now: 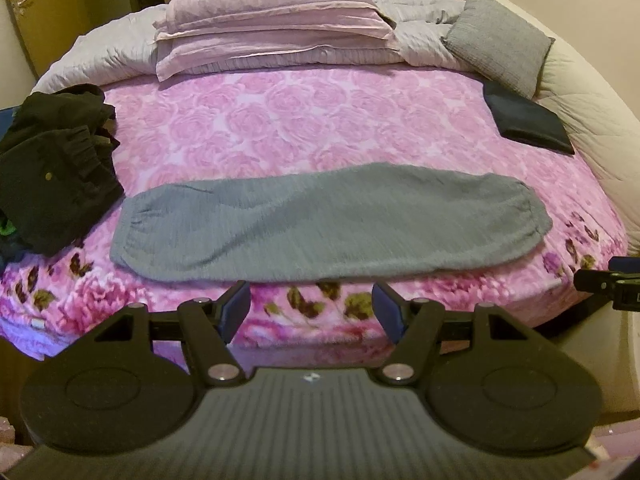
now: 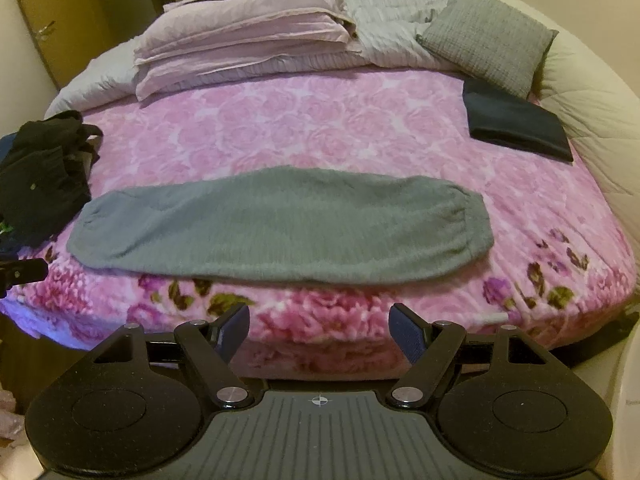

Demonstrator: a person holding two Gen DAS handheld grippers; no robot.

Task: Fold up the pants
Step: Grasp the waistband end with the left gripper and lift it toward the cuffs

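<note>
Grey pants (image 2: 280, 224); left view alone shows right tool (image 1: 612, 284).

left claw (image 1: 311, 307): fingers spread, holding nothing | right claw (image 2: 320, 330): fingers spread, holding nothing

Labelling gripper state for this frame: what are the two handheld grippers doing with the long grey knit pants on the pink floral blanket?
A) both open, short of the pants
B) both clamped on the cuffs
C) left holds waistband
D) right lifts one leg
A: the left gripper and right gripper are both open and empty, short of the long grey knit pants lying flat on the pink floral blanket.
</note>
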